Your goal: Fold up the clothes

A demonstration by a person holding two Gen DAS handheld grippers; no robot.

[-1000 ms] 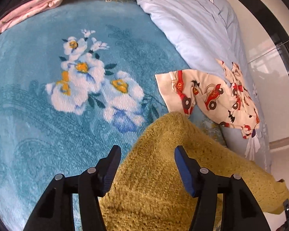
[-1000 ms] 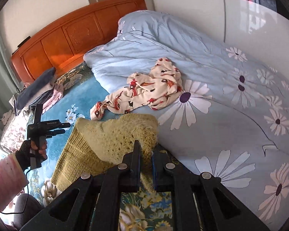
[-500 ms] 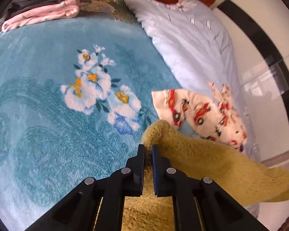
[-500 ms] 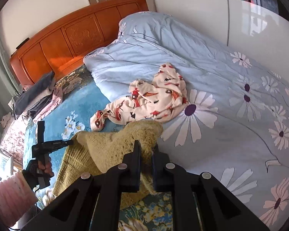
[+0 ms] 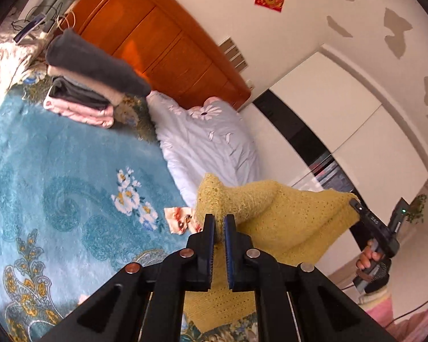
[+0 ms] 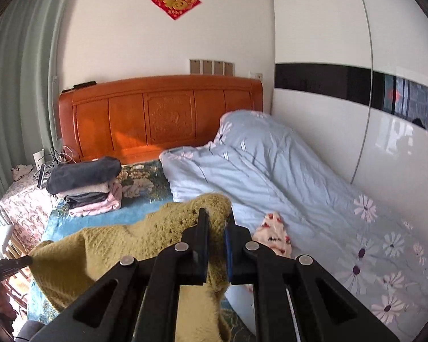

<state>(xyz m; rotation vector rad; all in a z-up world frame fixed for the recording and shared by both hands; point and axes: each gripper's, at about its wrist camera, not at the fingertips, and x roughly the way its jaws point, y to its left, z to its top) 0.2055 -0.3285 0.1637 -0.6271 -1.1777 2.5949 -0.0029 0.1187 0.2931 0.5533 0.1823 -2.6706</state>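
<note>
Left gripper [image 5: 219,225], jaws pinching one corner of the mustard knit sweater [image 5: 285,228]; the fabric stretches rightward from these jaws, lifted above the blue floral blanket [image 5: 57,176], to the right gripper [image 6: 215,225], whose jaws clamp the opposite corner. Folded clothes stack [image 6: 85,185] lies beyond, left of the jaws.

One yellow knit garment [image 5: 285,222], two grippers, left [image 5: 219,222] and right [image 6: 216,222], one car-print garment [image 6: 274,235], one folded stack [image 6: 88,185], one blue duvet [image 6: 271,176]
</note>
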